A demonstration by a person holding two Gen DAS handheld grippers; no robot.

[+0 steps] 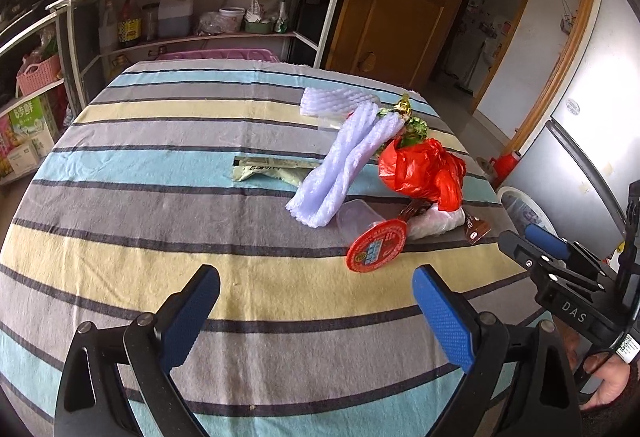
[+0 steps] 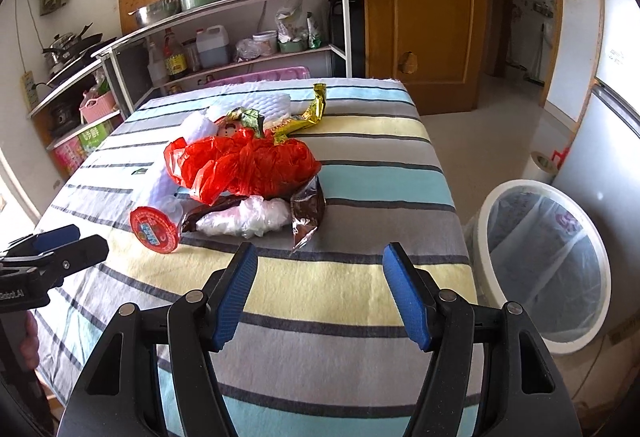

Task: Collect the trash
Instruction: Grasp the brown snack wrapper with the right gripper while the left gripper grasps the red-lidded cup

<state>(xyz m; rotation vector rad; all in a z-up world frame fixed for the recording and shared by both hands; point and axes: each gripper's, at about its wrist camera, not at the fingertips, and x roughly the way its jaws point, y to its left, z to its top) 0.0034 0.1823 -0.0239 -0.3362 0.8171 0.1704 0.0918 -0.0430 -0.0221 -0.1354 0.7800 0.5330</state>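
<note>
A heap of trash lies on the striped table (image 2: 380, 173). It holds a crumpled red plastic bag (image 2: 244, 165) (image 1: 420, 169), a clear cup with a red lid (image 2: 154, 223) (image 1: 376, 245), a brown foil wrapper (image 2: 308, 209), a clear plastic bag (image 2: 248, 219), a gold wrapper (image 2: 312, 113), white foam netting (image 1: 344, 165) and a pale green packet (image 1: 272, 169). My left gripper (image 1: 316, 301) is open and empty, short of the lidded cup. My right gripper (image 2: 320, 289) is open and empty, just in front of the brown wrapper.
A white bin (image 2: 528, 184) lined with a clear bag stands on the floor off the table's right edge. Shelves (image 2: 248, 1) with bottles, pots and a kettle run behind the table. A wooden door (image 2: 424, 13) and a fridge (image 2: 616, 141) stand at the right.
</note>
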